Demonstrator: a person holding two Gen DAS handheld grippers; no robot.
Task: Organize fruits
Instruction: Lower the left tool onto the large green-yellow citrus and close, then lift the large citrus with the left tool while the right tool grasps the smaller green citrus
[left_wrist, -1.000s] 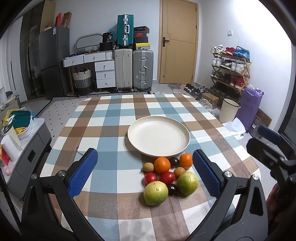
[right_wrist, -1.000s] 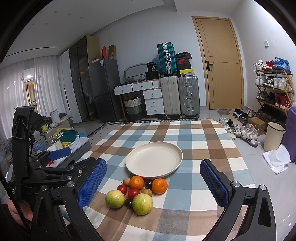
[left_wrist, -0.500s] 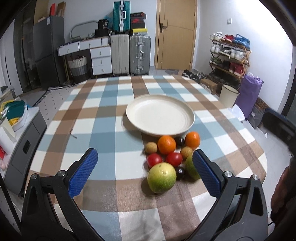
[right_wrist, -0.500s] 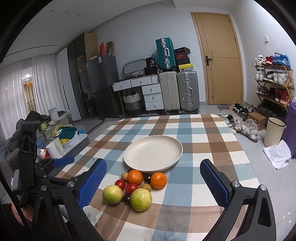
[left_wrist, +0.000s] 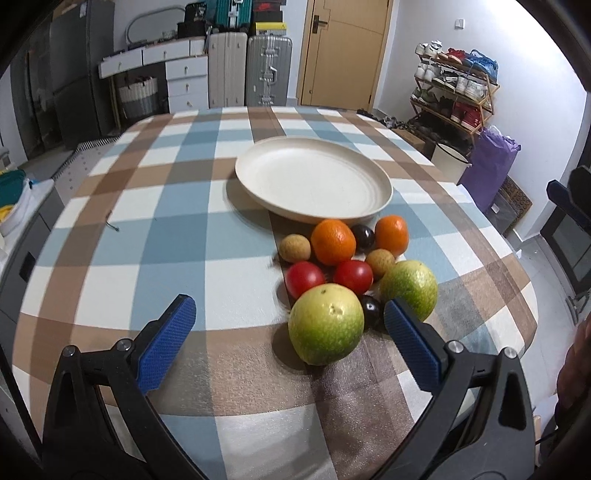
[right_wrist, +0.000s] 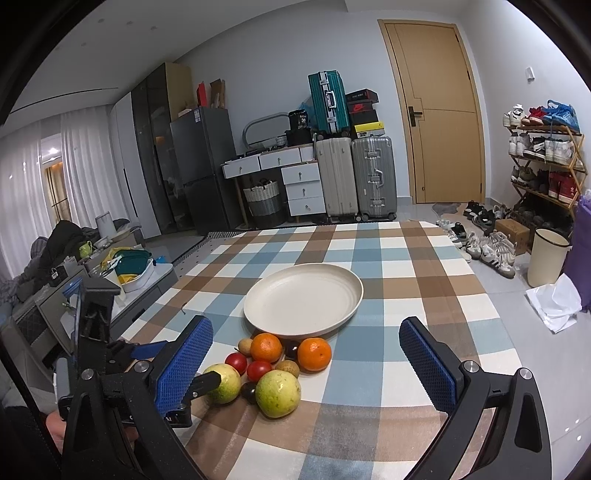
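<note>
A cream plate (left_wrist: 314, 181) sits empty on the checked tablecloth; it also shows in the right wrist view (right_wrist: 303, 299). In front of it lies a cluster of fruit: two oranges (left_wrist: 332, 242), two red tomatoes (left_wrist: 304, 278), two small brown fruits, two dark plums and two large green guavas (left_wrist: 325, 330). My left gripper (left_wrist: 288, 339) is open and low, its right finger beside the nearest guava. My right gripper (right_wrist: 306, 362) is open, held above the table behind the cluster (right_wrist: 273, 365). The left gripper shows in the right wrist view, next to the left guava (right_wrist: 223, 382).
The round table's front edge is close below the fruit. A low cabinet with a basin (right_wrist: 129, 266) stands left of the table. Suitcases (right_wrist: 354, 177), drawers, a door, a shoe rack (right_wrist: 543, 166) and a bin (right_wrist: 546, 256) line the room beyond.
My left gripper has moved forward and down toward the fruit cluster, which now fills more of its view. My right gripper has barely moved. Both stay open.
</note>
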